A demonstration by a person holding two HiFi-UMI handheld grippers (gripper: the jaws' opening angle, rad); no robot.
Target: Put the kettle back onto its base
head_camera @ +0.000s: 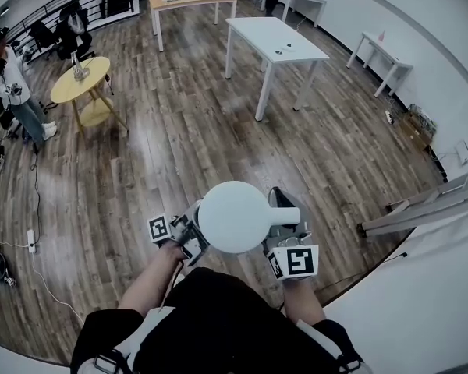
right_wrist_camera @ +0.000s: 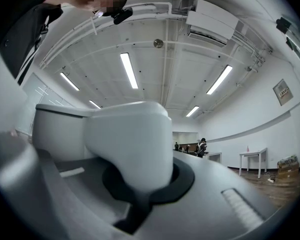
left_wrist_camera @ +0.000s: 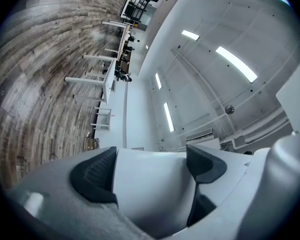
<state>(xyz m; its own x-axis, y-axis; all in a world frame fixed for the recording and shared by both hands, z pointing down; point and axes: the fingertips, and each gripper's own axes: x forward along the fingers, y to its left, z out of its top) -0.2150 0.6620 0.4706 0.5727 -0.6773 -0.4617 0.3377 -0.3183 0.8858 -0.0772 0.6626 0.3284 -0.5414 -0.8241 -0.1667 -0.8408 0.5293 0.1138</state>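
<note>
Lower centre of the head view: a white kettle (head_camera: pixel 234 216) hangs above the wooden floor (head_camera: pixel 179 131), carried between my two claws. My right claw (head_camera: pixel 287 223) is clamped tight around the handle (right_wrist_camera: pixel 127 149). My left claw (head_camera: pixel 186 236) has its jaws set apart, its pads (left_wrist_camera: pixel 97 176) gripping a curve of the body. No base shows in any view. The smooth, stiff shell looks slippery and could be heavy if filled, so the handle is likely the surest hold.
</note>
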